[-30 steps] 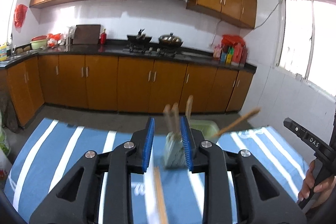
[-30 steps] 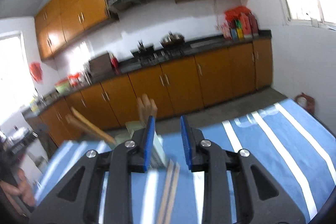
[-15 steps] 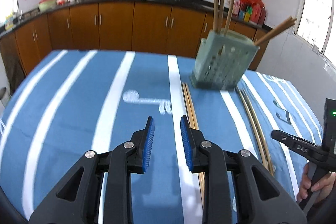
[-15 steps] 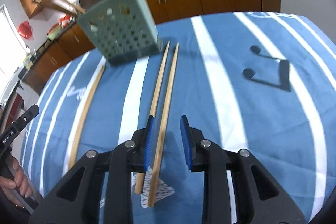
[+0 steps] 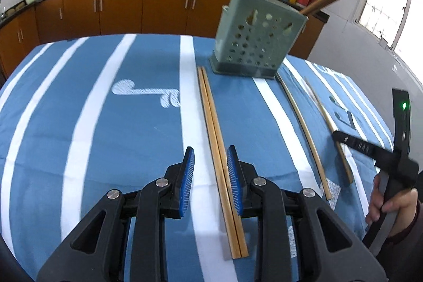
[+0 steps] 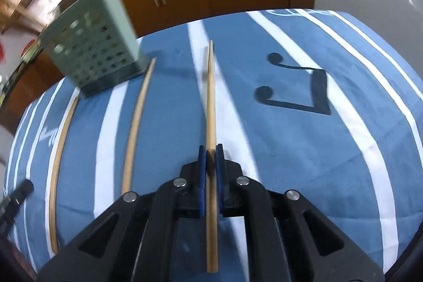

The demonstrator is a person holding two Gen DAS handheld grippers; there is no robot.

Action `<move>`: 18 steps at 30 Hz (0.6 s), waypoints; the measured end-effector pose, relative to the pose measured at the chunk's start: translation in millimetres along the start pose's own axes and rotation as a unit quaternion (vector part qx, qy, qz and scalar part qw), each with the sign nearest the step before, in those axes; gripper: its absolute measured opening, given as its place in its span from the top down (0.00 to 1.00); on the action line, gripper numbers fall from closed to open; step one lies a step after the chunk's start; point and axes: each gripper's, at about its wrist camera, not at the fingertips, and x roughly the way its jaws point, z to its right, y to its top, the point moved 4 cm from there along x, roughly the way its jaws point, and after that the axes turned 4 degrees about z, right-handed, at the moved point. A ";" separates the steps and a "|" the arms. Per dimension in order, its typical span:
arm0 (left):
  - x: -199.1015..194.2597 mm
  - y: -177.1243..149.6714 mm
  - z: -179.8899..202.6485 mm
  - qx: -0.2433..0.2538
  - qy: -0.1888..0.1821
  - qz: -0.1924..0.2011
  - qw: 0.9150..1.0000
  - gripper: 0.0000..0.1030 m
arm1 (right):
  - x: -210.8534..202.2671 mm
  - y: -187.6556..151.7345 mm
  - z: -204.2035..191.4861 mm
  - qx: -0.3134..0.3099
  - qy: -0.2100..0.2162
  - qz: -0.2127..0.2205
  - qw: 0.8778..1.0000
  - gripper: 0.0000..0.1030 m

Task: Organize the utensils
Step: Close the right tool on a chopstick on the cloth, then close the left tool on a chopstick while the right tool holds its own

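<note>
L gripper [image 5: 210, 177]: blue pads apart, a pair of chopsticks [image 5: 218, 139] lying btwn them on the desk [image 5: 79, 110], close to the R-hand pad; pads not pressing on the pair. Pair runs lengthwise away from the gripper twd the holder, along a white stripe of the blue striped cloth.

R gripper [image 6: 210, 163]: jaws just been closing, now clamped on a single chopstick [image 6: 210, 97]; stick passes btwn the pads, far tip pointing away over the cloth. In L wrist view a hand [image 5: 391, 205] grips the R gripper's handle at far right.

Further out: two more loose chopsticks [image 6: 136, 120] on the cloth, left of the held one in R view, curving twd the holder.

Far end of desk: green perforated utensil holder [image 5: 257, 44] standing upright, several chopsticks in it, some upright, some leaning right. Loose sticks end just beside its base.
</note>
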 end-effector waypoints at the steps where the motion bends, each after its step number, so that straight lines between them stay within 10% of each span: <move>1: 2.4 -1.9 1.4 0.002 0.000 -0.004 1.000 0.75 | 0.1 -0.3 0.6 -0.002 0.002 0.000 1.000 0.92; 18: 27.0 -10.0 7.3 0.040 0.056 -0.033 0.997 0.85 | -3.1 -1.6 -3.3 -0.023 0.009 0.001 1.000 0.89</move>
